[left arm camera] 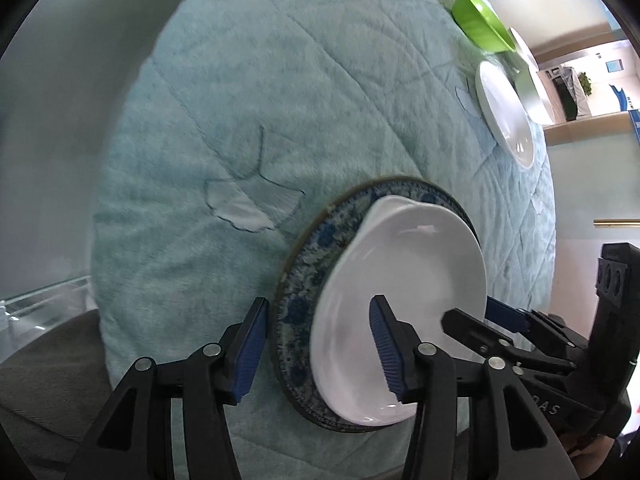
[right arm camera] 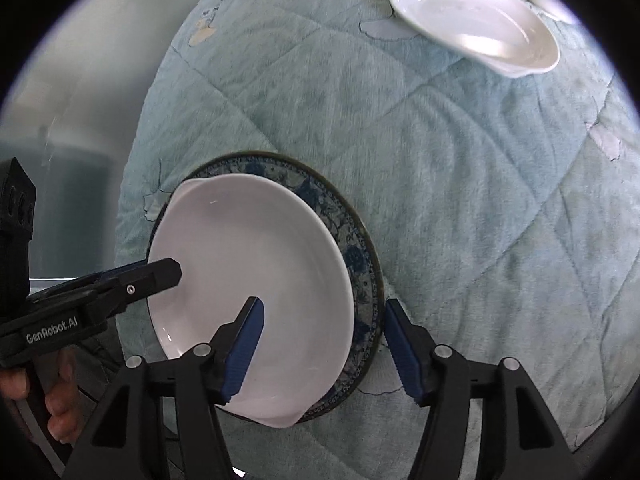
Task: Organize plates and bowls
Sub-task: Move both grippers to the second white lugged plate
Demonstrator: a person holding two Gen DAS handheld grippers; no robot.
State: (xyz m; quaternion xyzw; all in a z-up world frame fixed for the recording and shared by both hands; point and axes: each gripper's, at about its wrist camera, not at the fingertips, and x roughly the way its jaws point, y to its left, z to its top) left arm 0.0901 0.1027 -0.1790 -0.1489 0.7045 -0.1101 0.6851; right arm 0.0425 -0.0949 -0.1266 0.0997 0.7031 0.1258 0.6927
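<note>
Your white dish sits nested on the blue patterned plate, at seven o'clock on the quilted table. Both the left gripper and the right gripper stand part open, straddling opposite rims and gripping nothing. Lift both straight up, steeply downward-pointing as they are, so no pad drags the stack.

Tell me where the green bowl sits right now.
The green bowl sits at the far edge of the quilted cloth, upper right in the left wrist view, just beyond the white dishes.
</note>
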